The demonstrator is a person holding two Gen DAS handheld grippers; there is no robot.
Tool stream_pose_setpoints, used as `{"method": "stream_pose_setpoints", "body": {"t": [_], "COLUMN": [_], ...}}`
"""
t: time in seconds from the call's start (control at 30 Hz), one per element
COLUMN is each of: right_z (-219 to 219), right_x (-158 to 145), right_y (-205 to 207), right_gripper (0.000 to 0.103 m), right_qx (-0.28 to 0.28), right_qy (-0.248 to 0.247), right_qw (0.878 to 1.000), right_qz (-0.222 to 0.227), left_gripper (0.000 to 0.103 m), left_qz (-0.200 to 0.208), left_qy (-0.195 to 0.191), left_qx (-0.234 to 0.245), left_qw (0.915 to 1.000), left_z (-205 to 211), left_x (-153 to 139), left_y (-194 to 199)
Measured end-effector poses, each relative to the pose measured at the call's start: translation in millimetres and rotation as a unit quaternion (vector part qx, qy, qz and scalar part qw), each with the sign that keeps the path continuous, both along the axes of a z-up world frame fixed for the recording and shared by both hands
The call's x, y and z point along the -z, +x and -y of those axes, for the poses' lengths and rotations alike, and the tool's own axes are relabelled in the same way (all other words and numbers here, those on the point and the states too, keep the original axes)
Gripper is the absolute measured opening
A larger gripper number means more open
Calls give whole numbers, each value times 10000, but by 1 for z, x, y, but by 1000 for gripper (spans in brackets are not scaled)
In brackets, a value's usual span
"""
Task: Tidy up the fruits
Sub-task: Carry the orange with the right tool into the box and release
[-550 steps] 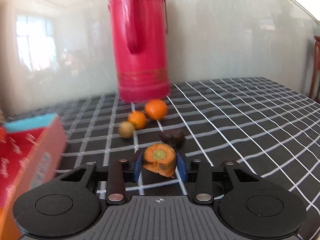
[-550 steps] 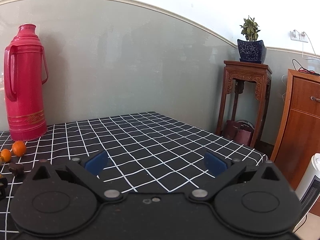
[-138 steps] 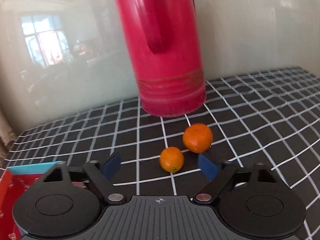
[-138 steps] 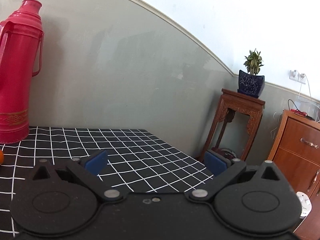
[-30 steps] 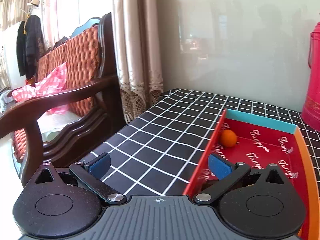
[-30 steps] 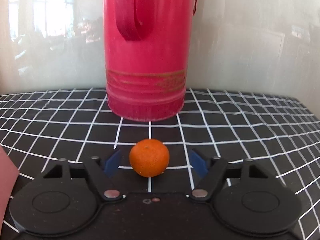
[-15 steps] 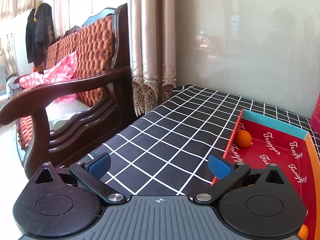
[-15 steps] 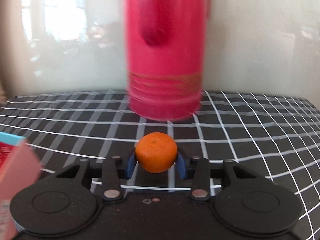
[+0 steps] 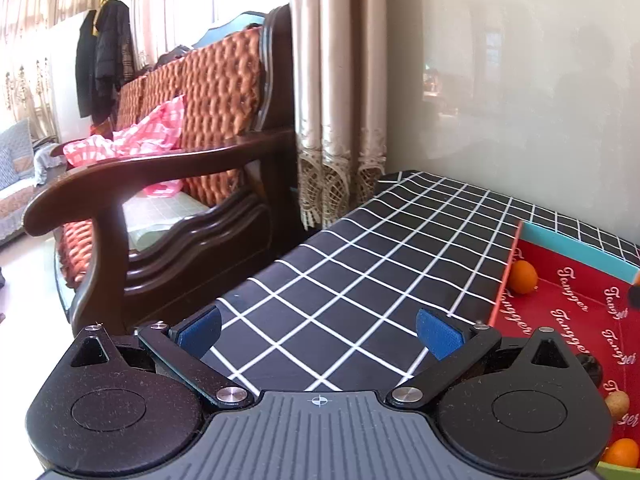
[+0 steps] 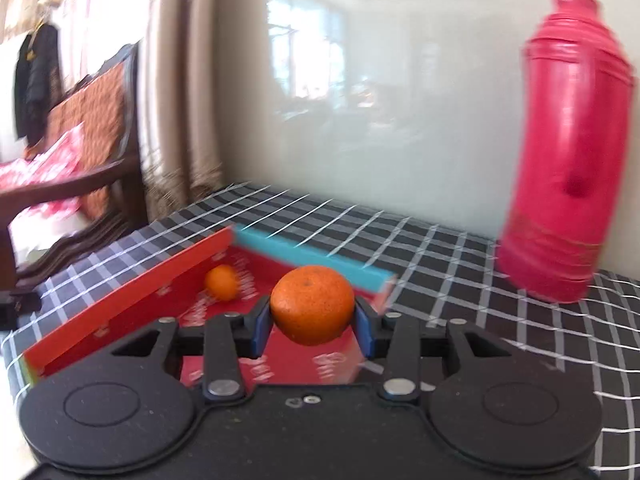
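Observation:
My right gripper (image 10: 313,322) is shut on a large orange (image 10: 312,300), its blue pads pressed on both sides. It holds the fruit in the air over the near end of the red box (image 10: 120,296), whose far wall is teal. A smaller orange (image 10: 222,282) lies in the box's far corner. In the left wrist view, my left gripper (image 9: 319,332) stands open with nothing in it over the checked tablecloth, left of the red box (image 9: 568,320). That box holds a small orange (image 9: 523,277), a brownish fruit (image 9: 617,405) and another orange (image 9: 622,453).
A tall red thermos (image 10: 568,168) stands at the back right by the wall. A wooden armchair (image 9: 160,184) with orange cushions sits just past the table's left edge. The black checked tablecloth (image 9: 380,248) runs from the box to that edge.
The right gripper closed on the orange in front of the thermos, lifted it and swung left over the red box. The left gripper drifted slightly left, staying open.

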State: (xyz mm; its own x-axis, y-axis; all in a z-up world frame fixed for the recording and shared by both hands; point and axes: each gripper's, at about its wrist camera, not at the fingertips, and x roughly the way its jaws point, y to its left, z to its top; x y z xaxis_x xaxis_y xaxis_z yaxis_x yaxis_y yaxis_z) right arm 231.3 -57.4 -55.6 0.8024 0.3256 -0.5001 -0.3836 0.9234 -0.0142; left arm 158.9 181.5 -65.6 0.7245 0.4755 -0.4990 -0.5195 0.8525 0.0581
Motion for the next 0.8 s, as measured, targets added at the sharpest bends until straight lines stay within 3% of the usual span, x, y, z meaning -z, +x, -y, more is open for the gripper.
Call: {"method": "stream_pose_setpoints", "body": {"t": [0.17,0.2,0.23,0.27,0.43,0.63,0.8], "right_z": [-17,-18,-17,-15,-8,13,36], "right_x": [8,9,8,7,-7,-28,-42], "right_y": [5,6,5,1,-21,-68,-114], "right_gripper": [39,45,68,76,78,97,97], "right_qx": [-34,34,116,82,227,647,1222], "right_qy": [-147,-181,-208,-171,-252,70,186], "right_qw": [9996,9996,9996,9998,9990,9967,9910], "right_qz": [-246,-215,-163,-61,300,494,513], "left_gripper": [103,103,103,103,103,103,103], "left_qz": [-21,-22,-23,-19,61,130,136], "left_qy": [60,63,47,14,-90,-36,10], "left_qx": [-44,-61,-74,-87,-4,523,974], "left_qw": [10000,10000,10000,10000,9999,9985,9952], "left_z": [-9,-11,-13,-15,-14,12,46], "left_x": [1,1,1,1,-2,-11,-30], "left_y": [-5,-5,-5,-5,-6,-16,-47]}}
